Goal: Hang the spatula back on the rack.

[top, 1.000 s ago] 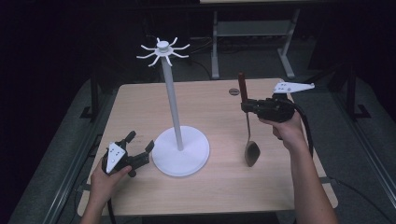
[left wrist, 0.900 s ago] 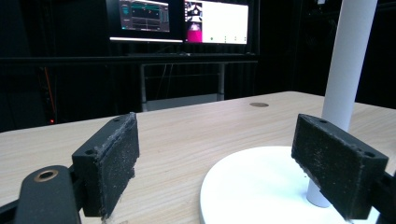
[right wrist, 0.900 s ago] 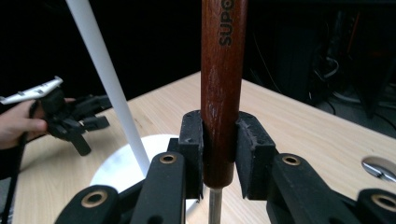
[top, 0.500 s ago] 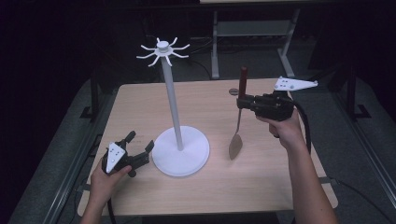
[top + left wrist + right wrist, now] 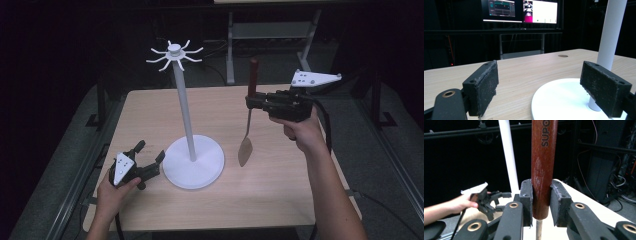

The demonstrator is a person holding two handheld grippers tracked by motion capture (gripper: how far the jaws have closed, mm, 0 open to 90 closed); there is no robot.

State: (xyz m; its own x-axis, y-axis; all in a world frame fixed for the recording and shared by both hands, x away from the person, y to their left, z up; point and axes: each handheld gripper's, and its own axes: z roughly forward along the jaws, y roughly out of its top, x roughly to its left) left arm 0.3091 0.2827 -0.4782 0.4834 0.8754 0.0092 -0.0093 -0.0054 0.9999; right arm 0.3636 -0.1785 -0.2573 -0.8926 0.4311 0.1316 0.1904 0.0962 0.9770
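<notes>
Since a second ago the right gripper has risen and shifted left in the high view, taking the spatula with it: blade was low over the table at right, now hangs clear of it, right of centre frame. Left gripper hasn't moved.

Near to far, high view: left gripper at lower left, jaws spread with nothing between them, just beside the white round base of the hook stand. In the left gripper view the base sits between the two pads, untouched.

Mid frame: stand pole upright, hook crown at upper centre, hooks bare.

Right gripper right of centre, jaws pinching the spatula's dark red wooden handle, handle up, blade down. Writing on the handle reads "SUPO", cut off at the top edge of the right gripper view.

Far: two lit monitors at the top of the left gripper view, text unreadable.
</notes>
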